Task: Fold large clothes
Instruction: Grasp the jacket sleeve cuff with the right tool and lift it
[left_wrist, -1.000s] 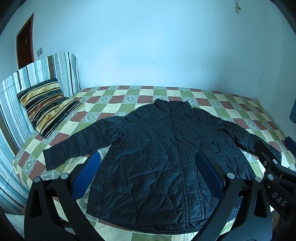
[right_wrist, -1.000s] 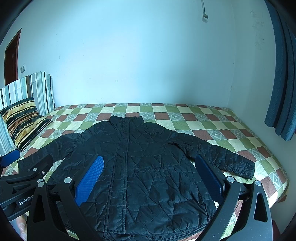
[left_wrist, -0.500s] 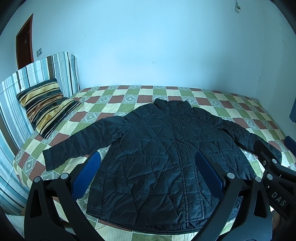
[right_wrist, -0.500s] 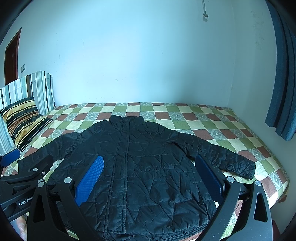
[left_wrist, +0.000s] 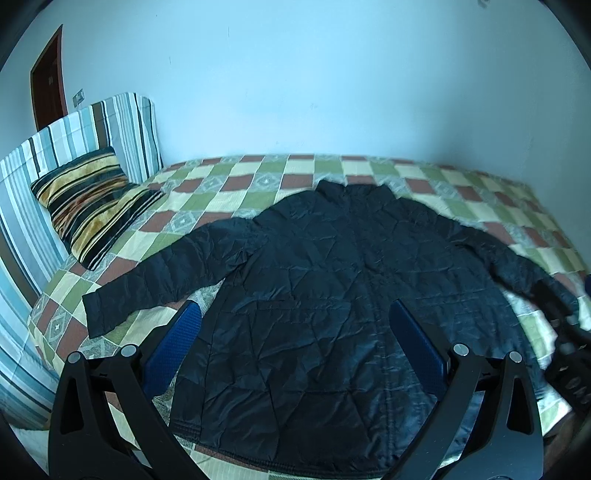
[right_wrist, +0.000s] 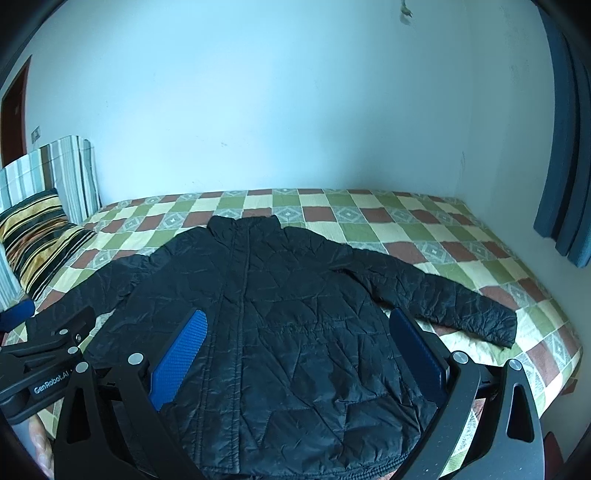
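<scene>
Jacket (left_wrist: 332, 295) flat, sleeves spread on bed (right_wrist: 406, 206) | both jaws apart, holding nothing

Both tools (left_wrist: 295, 347) (right_wrist: 299, 354) agape, empty.

A bed (right_wrist: 424, 236) with a checked green, cream and brown cover fills the room, set against a plain pale wall (right_wrist: 277, 110). A striped headboard (left_wrist: 74, 147) stands at its left end, with a striped pillow (left_wrist: 88, 206) leaning on it. A dark door (left_wrist: 48, 81) shows far left. Blue curtains (right_wrist: 565, 147) hang at right, perhaps over a window.
</scene>
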